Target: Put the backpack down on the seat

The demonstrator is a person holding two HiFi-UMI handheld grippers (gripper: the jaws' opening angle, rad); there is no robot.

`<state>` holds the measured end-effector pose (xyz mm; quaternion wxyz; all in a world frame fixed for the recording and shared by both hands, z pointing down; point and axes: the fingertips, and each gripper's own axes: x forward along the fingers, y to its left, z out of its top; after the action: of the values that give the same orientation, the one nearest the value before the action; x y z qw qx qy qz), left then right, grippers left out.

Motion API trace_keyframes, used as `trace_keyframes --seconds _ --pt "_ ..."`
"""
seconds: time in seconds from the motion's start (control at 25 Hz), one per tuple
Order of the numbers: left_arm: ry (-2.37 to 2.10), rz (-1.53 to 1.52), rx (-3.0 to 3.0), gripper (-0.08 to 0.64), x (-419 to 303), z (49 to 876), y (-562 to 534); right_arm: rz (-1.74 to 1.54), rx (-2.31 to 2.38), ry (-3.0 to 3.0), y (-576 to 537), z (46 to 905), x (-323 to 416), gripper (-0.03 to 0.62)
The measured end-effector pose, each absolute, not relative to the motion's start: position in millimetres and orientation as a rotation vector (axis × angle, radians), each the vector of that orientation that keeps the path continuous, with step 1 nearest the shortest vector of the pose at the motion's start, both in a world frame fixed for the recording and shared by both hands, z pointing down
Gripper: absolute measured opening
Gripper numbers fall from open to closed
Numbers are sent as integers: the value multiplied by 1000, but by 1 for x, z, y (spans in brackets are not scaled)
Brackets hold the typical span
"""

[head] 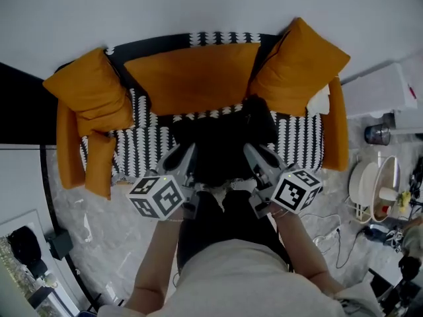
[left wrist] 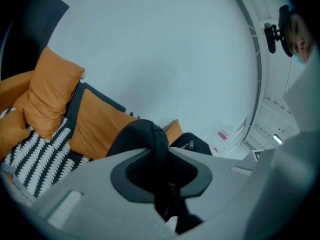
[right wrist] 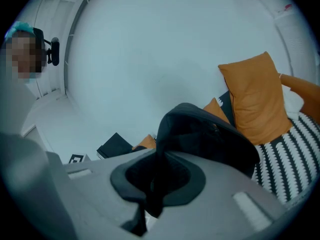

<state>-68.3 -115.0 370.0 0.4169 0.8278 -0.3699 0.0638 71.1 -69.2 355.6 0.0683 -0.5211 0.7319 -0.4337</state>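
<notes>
A black backpack (head: pixel 221 140) hangs at the front of the sofa's black-and-white patterned seat (head: pixel 149 144); whether it rests on the seat I cannot tell. My left gripper (head: pixel 185 158) holds its left side and my right gripper (head: pixel 259 156) its right side. In the left gripper view a black strap (left wrist: pixel 159 144) runs down between the jaws of the left gripper (left wrist: pixel 162 184), which is shut on it. The right gripper view shows the right gripper (right wrist: pixel 156 184) shut on another black strap, with the backpack's body (right wrist: pixel 215 139) bulging just beyond it.
Orange cushions stand at the sofa's left (head: pixel 92 88) and right (head: pixel 301 58), with an orange back cushion (head: pixel 192 78) between them. On the marble floor to the right are a white fan (head: pixel 373 187), cables (head: pixel 330 223) and a metal cup (head: pixel 378 134). Dark gear (head: pixel 26 243) lies lower left.
</notes>
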Motion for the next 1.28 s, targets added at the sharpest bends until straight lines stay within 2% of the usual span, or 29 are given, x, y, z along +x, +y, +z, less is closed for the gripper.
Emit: trace_keyframes --seconds 0.6,1.28 --pt "-978 277 1942 71 -54 474 -135 -1516 -1581 2132 -100 466 96 26" --pt "-1044 315 1906 70 -50 566 -167 -1572 -1602 2137 -139 561 114 26"
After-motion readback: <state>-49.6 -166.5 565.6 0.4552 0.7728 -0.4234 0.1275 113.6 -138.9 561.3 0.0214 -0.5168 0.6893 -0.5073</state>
